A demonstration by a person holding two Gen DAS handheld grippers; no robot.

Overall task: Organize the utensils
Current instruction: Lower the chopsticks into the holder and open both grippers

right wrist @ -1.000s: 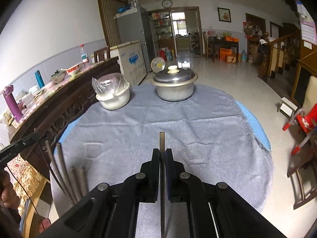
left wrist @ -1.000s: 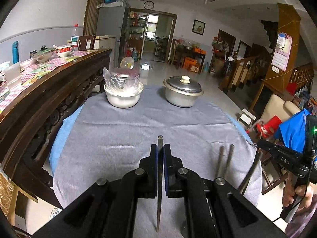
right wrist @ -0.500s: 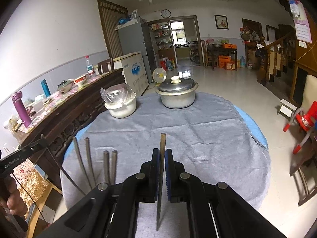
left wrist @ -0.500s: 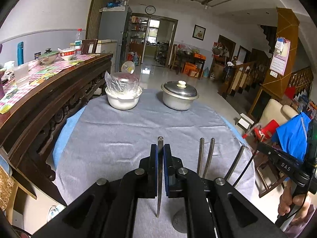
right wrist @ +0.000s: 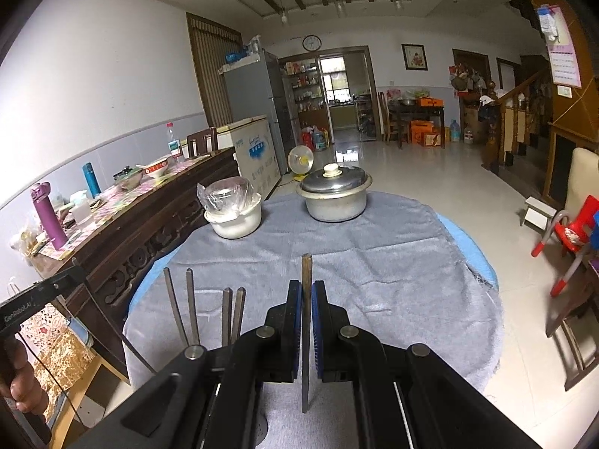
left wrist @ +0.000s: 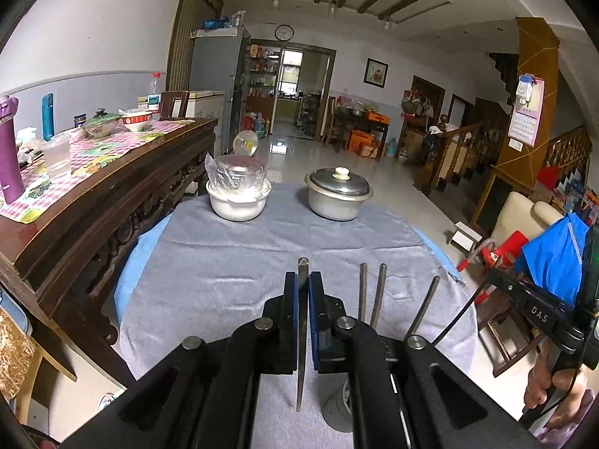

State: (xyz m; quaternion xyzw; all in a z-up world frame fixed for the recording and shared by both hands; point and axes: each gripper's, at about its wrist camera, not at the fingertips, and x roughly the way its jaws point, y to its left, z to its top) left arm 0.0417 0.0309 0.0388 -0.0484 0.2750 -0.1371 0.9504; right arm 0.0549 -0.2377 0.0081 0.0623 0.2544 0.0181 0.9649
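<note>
My left gripper (left wrist: 302, 280) is shut on a thin metal chopstick (left wrist: 302, 266) that pokes out past its blue pads over the grey cloth (left wrist: 243, 262). My right gripper (right wrist: 306, 288) is likewise shut on a chopstick (right wrist: 307, 267). Several more metal chopsticks (left wrist: 378, 292) rise just right of the left gripper's body. In the right wrist view they (right wrist: 209, 307) rise to the left. Their lower ends are hidden behind the gripper bodies. A grey round holder (left wrist: 337, 409) shows low between the left gripper's arms.
A white pot with a plastic-wrapped bowl (left wrist: 238, 202) and a lidded metal pot (left wrist: 337, 194) stand at the round table's far side. A carved wooden sideboard (left wrist: 112, 194) runs along the left. Chairs (right wrist: 572, 232) stand to the right. A hand (left wrist: 554, 385) holds the right gripper.
Both grippers have drawn back and risen with their chopsticks. The pots look farther off, and more of the standing chopsticks have come into view beside each gripper.
</note>
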